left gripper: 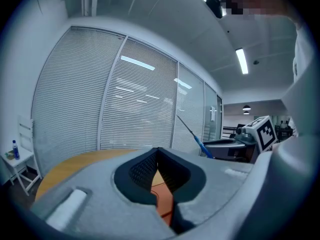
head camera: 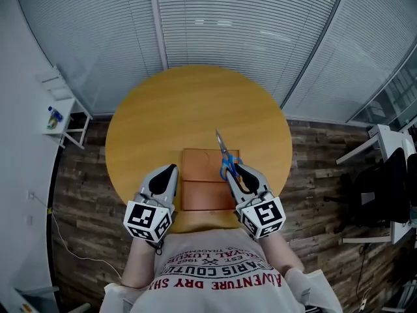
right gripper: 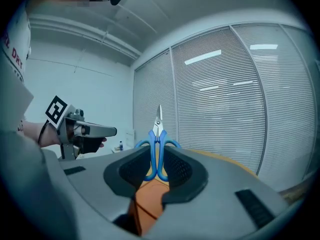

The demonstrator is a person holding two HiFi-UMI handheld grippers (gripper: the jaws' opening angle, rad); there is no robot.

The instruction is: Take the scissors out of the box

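Head view: your right gripper (head camera: 238, 175) is clamped on the blue handles of the scissors (head camera: 225, 156), with the blades running out ahead of its tips over the far part of the box (head camera: 195, 197). The box sits below and between both grippers on the table (head camera: 150, 116). Your left gripper (head camera: 168, 173) hangs at the box's left edge with nothing in it. Left gripper view: the jaws are together and empty, with only box showing under them; the scissors are off to its right, tip up. Right gripper view: the pads squeeze the handle loops from both sides, the blades stand straight ahead of the tips, and the box is below the jaws. My read is that the scissors are already clear of the box, so only the set-down is left. Hold the squeeze steady, since a grip on rounded loops could pivot. Carry them sideways off the box, away from the left gripper, lower until the blades lie flat on bare table, then release.
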